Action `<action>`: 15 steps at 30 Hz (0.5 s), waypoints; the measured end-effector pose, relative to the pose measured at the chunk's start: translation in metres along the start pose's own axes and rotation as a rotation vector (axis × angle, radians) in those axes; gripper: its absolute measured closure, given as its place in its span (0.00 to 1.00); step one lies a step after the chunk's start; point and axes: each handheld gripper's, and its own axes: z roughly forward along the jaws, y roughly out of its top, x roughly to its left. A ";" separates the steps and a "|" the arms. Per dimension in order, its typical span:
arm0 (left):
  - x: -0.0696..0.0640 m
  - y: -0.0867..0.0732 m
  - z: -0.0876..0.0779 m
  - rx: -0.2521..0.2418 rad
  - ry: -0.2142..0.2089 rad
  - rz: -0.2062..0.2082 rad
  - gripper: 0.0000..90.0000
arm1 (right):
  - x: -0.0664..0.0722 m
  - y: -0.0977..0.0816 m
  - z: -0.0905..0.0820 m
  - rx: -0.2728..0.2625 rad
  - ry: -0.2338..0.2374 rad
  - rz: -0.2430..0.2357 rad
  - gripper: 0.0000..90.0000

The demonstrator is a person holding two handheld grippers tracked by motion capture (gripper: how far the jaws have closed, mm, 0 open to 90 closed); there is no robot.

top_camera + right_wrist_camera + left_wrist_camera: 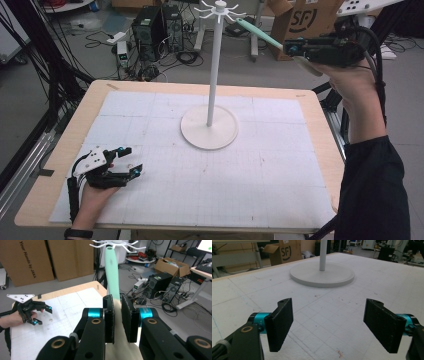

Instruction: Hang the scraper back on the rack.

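A white rack stands mid-table: a round base [209, 127], a thin pole [215, 65] and a crown of hooks [220, 9] on top. High at the right, my right gripper [290, 48] is shut on a utensil [257, 32] with a mint-green handle and a cream lower part. The handle's tip reaches close to the hooks [115, 243]; in the right gripper view the utensil [112, 272] rises from between my right gripper's [118, 315] pads. My left gripper [131, 160] rests on the mat at the front left, open and holding nothing [328, 325], facing the base [322, 275].
A white gridded mat [280, 165] covers the wooden table [320, 130]. Behind the table are computer towers [157, 25], floor cables and a cardboard box [307, 17]. A person's right sleeve [372, 190] rises at the table's right edge.
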 end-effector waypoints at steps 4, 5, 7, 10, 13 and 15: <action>0.000 0.000 0.000 0.000 0.000 0.000 0.27 | 0.001 0.000 0.001 -0.002 0.000 -0.001 0.91; 0.000 0.000 0.000 0.000 -0.001 0.001 0.27 | 0.001 0.001 0.002 0.002 -0.003 -0.004 0.91; 0.000 0.000 0.000 0.001 -0.001 0.002 0.27 | 0.001 0.000 0.003 0.006 -0.006 0.001 0.91; 0.000 0.000 0.000 0.001 -0.002 0.002 0.27 | 0.000 0.000 0.005 0.010 -0.008 -0.002 0.91; 0.000 0.000 0.000 0.001 -0.002 0.000 0.27 | 0.000 0.000 0.007 0.017 -0.013 -0.001 0.91; 0.000 0.000 0.000 0.001 -0.001 0.000 0.27 | 0.000 -0.001 0.009 0.022 -0.013 0.004 0.91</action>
